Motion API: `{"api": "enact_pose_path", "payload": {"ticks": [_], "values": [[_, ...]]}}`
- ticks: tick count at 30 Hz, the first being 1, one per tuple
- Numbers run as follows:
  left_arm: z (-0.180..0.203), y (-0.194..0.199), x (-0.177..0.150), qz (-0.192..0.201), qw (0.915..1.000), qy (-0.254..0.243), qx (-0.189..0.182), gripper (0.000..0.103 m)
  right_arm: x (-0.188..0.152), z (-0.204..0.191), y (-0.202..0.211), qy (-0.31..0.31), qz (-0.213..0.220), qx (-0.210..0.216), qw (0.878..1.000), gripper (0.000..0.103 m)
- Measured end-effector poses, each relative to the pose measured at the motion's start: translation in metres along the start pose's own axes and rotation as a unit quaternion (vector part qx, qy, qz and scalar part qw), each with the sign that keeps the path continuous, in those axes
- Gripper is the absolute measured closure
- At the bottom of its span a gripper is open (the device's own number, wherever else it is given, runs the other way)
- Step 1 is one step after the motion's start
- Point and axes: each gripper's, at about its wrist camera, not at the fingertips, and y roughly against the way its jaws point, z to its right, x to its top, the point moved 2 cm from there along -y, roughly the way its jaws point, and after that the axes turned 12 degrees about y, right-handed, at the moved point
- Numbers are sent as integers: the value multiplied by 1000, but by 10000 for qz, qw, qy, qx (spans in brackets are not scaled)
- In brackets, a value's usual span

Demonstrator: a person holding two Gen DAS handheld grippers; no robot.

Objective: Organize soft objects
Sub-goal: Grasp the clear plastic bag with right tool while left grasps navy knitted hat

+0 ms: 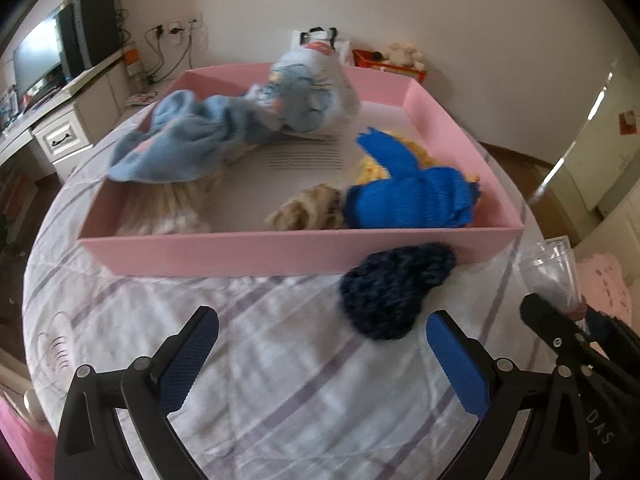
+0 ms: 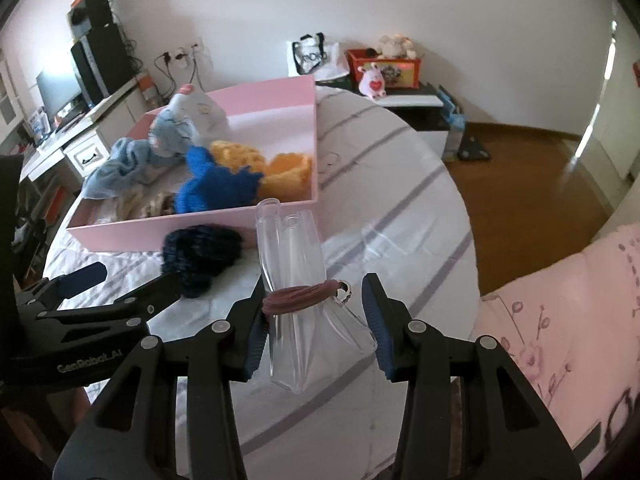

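Risk hangs on a thin grip: the right gripper [image 2: 316,322] is clenched on a roll of clear plastic [image 2: 298,280] bound by a reddish hair tie [image 2: 298,300], with its jaws still looking fairly wide apart around the crumpled sheet. Slick film could slide out, or the tie could slip off and let the roll spring open. At ten o'clock from it, a dark knitted piece [image 1: 394,290] lies on the striped bedcover [image 1: 280,360], touching the near wall of the pink box [image 1: 240,252] that holds blue, yellow and tan woollens. Left gripper [image 1: 320,360], released and empty, hovers at six o'clock of that piece; a careless reach could shove the light box.
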Motion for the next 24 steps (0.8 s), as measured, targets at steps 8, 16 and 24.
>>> {"api": "enact_pose_path", "payload": {"ticks": [8,16,24], "values": [[28,-22,4,-131,9998,-175,13,18,1,23,-21,-187,-58,174,9997,61],[47,-34,2,-215,9991,-366,-75,81,-1,26,-33,-211,-115,354,9991,61],[36,-24,0,-233,9990,-358,-154,88,0,20,-26,-176,-35,362,9992,61]]}}
